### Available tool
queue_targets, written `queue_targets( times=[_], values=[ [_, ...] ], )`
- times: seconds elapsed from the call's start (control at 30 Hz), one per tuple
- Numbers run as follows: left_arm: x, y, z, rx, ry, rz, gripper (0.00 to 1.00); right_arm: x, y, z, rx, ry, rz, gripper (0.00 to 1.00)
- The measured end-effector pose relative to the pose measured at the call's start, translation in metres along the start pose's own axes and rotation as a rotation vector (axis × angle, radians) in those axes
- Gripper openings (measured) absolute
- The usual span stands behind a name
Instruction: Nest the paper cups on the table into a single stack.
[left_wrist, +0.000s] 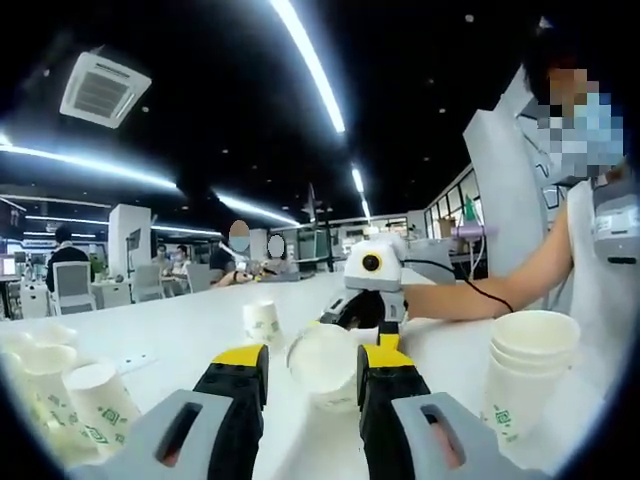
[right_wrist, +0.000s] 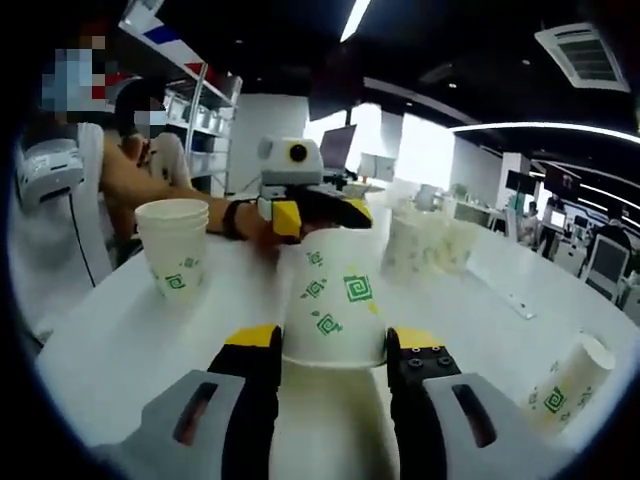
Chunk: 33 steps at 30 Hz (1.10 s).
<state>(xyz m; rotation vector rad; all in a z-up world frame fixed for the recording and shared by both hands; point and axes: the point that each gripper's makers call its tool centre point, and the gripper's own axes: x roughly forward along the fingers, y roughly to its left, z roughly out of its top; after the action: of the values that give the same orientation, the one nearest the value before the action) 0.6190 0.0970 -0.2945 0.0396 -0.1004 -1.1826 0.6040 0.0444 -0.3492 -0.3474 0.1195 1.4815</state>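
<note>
— The right claw (right_wrist: 330, 365) is clamped on a paper cup (right_wrist: 333, 300), both jaws pressed against its sides, the cup held bottom-outward over the white surface (right_wrist: 120, 340). The left claw (left_wrist: 312, 375) comes in opposite it, its yellow-tipped jaws either side of that cup's open mouth; I cannot tell if they touch it.

— Any room around them?

— Bare surface on both sides of the held cup. Beside it stands a stack of cups (right_wrist: 175, 245), near the surface's edge where a seated person's arm (left_wrist: 470, 295) rests. A lone cup (left_wrist: 262, 322) stands farther off, a loose cluster of cups (left_wrist: 60, 395) sits at the other edge.
</note>
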Motion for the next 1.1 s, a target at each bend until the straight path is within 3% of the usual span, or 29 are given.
queue_targets(
  times=[0.13, 0.33, 0.6, 0.87, 1.03, 1.1],
  values=[
    [0.001, 0.002, 0.000, 0.000, 0.000, 0.001, 0.38, 0.000, 0.000, 0.008, -0.019, -0.044, -0.001, 0.45],
    [0.001, 0.001, 0.000, -0.001, -0.005, 0.000, 0.38, 0.000, 0.000, 0.014, -0.014, -0.076, -0.002, 0.55],
    [0.003, 0.000, -0.002, 0.003, 0.006, -0.004, 0.38, 0.009, 0.003, 0.004, -0.031, -0.039, -0.001, 0.56],
    [0.005, -0.001, -0.007, 0.007, 0.027, -0.008, 0.38, 0.008, -0.012, -0.006, 0.018, -0.026, -0.058, 0.59],
    [0.004, -0.001, -0.008, 0.005, 0.035, -0.003, 0.38, 0.009, -0.012, -0.013, 0.045, -0.001, -0.048, 0.52],
    [0.003, 0.000, -0.008, 0.004, 0.035, 0.001, 0.37, 0.008, -0.009, -0.007, 0.077, -0.036, -0.029, 0.46]
  ],
)
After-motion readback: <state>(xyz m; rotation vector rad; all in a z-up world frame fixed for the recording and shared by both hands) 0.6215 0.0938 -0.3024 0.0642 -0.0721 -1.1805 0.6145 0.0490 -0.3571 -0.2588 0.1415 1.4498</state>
